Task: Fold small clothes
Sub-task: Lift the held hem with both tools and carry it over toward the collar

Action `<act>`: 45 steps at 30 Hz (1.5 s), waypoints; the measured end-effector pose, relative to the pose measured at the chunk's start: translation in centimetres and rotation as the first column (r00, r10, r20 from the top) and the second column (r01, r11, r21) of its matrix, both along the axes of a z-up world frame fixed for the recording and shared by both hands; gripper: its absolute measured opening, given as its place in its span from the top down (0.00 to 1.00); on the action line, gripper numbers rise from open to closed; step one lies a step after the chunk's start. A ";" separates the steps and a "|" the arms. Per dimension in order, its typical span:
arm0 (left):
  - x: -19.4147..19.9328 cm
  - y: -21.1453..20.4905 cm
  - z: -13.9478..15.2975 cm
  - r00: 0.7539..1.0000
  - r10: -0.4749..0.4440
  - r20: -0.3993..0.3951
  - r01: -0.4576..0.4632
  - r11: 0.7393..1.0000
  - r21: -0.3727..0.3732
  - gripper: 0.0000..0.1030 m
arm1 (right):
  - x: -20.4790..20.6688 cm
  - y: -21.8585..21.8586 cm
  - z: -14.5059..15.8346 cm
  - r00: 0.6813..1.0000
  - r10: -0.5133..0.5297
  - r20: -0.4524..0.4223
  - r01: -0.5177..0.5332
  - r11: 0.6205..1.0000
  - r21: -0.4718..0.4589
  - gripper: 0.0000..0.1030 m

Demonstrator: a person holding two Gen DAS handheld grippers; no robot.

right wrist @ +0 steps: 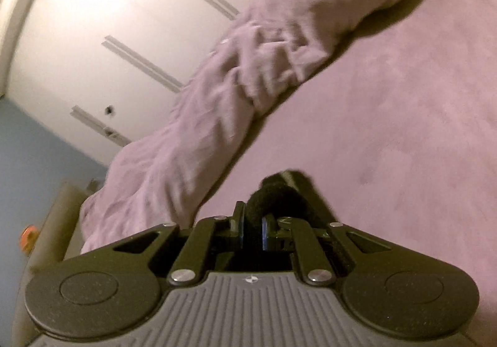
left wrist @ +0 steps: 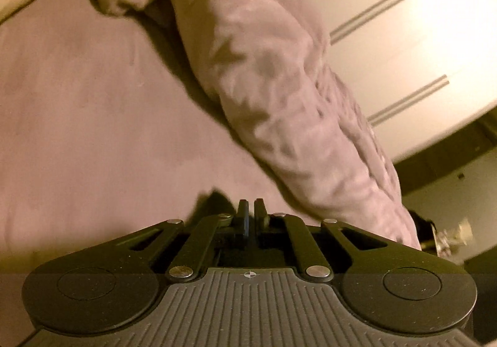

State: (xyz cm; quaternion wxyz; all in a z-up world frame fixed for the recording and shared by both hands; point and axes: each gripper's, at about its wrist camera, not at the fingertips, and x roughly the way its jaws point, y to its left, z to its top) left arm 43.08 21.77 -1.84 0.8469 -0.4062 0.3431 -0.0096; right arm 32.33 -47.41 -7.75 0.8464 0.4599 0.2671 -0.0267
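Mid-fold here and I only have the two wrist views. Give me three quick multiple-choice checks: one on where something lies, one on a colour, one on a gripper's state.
1. Where does the rumpled duvet lie?
A. On the bed sheet, in front of the white wardrobe
B. On the floor
C. Inside the wardrobe

2. What colour is the garment in the right gripper?
A. White
B. Black
C. Red

3. How do the left gripper's jaws stand?
A. Wide apart
B. Closed around the duvet
C. Nearly together

Answers: 1 A, the duvet rests along the sheet's far side with the wardrobe doors behind it. 2 B, black fuzzy cloth bulges from between the fingers. 3 C, only a thin slit shows.
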 end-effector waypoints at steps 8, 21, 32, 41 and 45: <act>0.7 -2.0 -4.3 0.986 -0.148 -0.071 0.159 0.972 0.173 0.40 | 2.1 1.1 -3.7 0.997 0.058 -0.049 -0.060 0.997 -0.044 0.81; 2.5 -7.1 -5.3 0.898 -0.436 -0.057 0.429 0.839 0.335 0.37 | 1.5 1.4 -5.4 0.990 0.137 -0.031 -0.138 0.989 -0.044 0.80; 2.3 -9.8 -6.8 0.875 -0.468 -0.119 0.468 0.762 0.448 0.89 | 1.6 1.8 -5.1 0.987 0.157 -0.030 -0.159 0.984 -0.084 0.82; 0.9 -6.5 -2.4 0.953 -0.295 0.067 0.245 0.883 0.402 0.91 | 1.0 2.4 -3.1 0.990 0.137 0.034 -0.130 0.979 -0.154 0.90; 1.5 -5.1 -0.2 0.969 -0.208 0.135 0.142 0.910 0.389 0.91 | 1.8 2.4 -1.8 0.991 0.114 0.070 -0.103 0.984 -0.145 0.90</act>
